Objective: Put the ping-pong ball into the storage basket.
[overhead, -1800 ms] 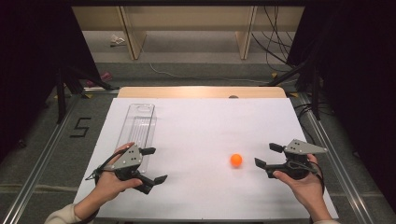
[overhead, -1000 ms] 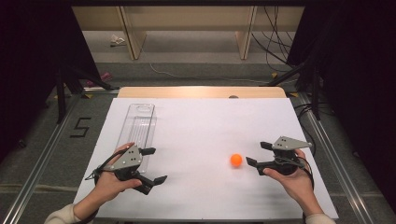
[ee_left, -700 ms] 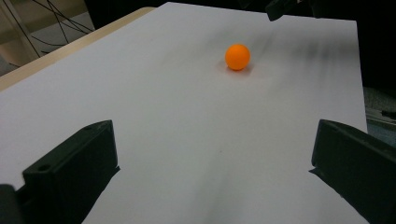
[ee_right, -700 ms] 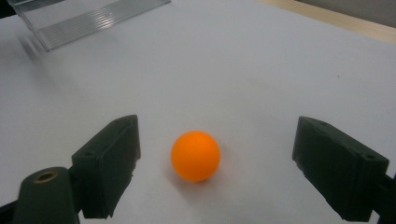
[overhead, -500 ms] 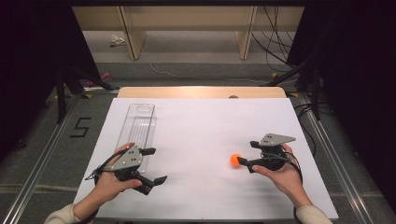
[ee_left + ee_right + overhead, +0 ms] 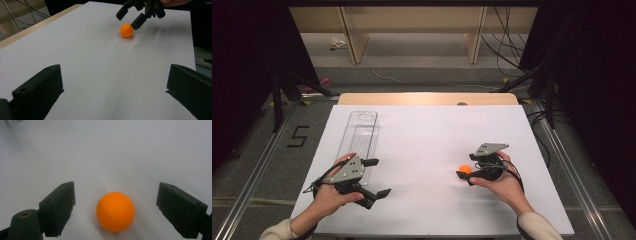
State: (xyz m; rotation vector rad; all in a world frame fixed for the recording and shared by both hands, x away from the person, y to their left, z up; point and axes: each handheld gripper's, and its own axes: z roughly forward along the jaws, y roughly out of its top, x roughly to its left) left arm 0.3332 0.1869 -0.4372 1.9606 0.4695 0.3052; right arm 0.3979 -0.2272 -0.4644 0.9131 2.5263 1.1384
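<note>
A small orange ball lies on the white table sheet, right of centre. My right gripper is open, one jaw on each side of the ball and neither pressing on it. In the right gripper view the ball rests low between the two spread black jaws of the right gripper. My left gripper is open near the front left, pointing right, with nothing between its jaws. The left gripper view shows its own jaws wide apart and, farther off, the ball under the right gripper.
A long clear plastic tray lies on the left side of the sheet, just beyond the left gripper. A wooden strip runs along the table's far edge. Dark stands and cables flank the table.
The right gripper has moved left and slightly forward to the ball, and its open jaws now straddle it. The ball, the tray and the left gripper have stayed put.
</note>
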